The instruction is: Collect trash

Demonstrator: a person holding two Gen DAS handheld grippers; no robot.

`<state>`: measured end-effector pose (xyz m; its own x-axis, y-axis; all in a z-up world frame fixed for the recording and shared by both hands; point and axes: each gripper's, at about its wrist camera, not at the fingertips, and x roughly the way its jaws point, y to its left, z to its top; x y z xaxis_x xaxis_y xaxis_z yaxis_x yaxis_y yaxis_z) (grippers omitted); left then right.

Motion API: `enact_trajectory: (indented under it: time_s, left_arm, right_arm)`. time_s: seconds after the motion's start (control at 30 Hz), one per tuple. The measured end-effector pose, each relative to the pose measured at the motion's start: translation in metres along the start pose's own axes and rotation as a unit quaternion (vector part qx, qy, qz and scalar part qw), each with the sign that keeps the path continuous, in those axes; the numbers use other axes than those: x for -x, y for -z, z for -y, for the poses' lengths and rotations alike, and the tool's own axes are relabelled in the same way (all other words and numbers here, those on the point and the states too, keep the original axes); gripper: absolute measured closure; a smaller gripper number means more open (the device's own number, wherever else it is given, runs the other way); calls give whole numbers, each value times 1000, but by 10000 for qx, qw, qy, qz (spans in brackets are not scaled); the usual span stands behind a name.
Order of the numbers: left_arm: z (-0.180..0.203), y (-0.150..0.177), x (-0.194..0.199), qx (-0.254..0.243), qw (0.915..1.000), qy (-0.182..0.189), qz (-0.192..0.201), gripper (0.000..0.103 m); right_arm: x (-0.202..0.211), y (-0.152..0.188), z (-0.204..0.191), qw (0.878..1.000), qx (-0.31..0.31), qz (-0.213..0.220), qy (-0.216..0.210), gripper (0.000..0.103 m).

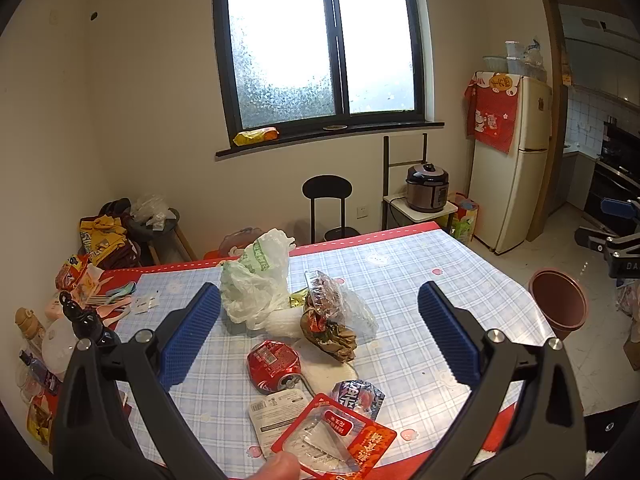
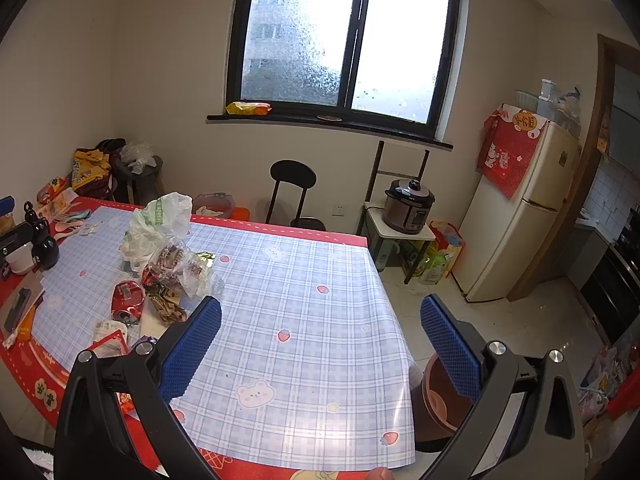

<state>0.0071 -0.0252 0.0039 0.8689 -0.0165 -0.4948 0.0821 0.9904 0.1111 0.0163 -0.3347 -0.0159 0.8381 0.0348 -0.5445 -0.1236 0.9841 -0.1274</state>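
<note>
The left gripper (image 1: 320, 332) hangs above the table (image 1: 420, 280) with its blue-padded fingers (image 1: 188, 340) spread wide and nothing between them. The trash lies on the checked cloth in the gap the fingers frame, below them and untouched: a crushed red can (image 1: 274, 365) near the middle, a red-edged packet (image 1: 336, 438) and a white label pack (image 1: 272, 416) at the near edge, a small blue wrapper (image 1: 358, 394) just right of the can. Farther off sit a crumpled brown wrapper (image 1: 332, 332) under a clear plastic tray (image 1: 322, 292), and a white plastic bag (image 1: 256, 276) to their left. A brown bin (image 1: 558, 304) stands on the floor off the table's right side. The right gripper (image 2: 320, 344) also has its fingers (image 2: 192, 348) wide apart and empty, over bare cloth at the table's right half; the trash pile, including the can (image 2: 127, 302), lies well to the left of its left finger, and the bin (image 2: 438, 400) shows behind its right finger.
</note>
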Motion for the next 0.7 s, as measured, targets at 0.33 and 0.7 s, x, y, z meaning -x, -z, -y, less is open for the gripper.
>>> enact_trajectory:
  time_s: [0.33, 0.7]
  left_arm:
    - [2, 1, 1, 10, 10000, 23, 41, 6]
    - [1, 2, 4, 13, 10000, 46, 48, 6]
  right_arm:
    - [-2, 2, 2, 10000, -22, 5, -5, 5]
    - [-1, 2, 1, 10000, -19, -16, -16, 5]
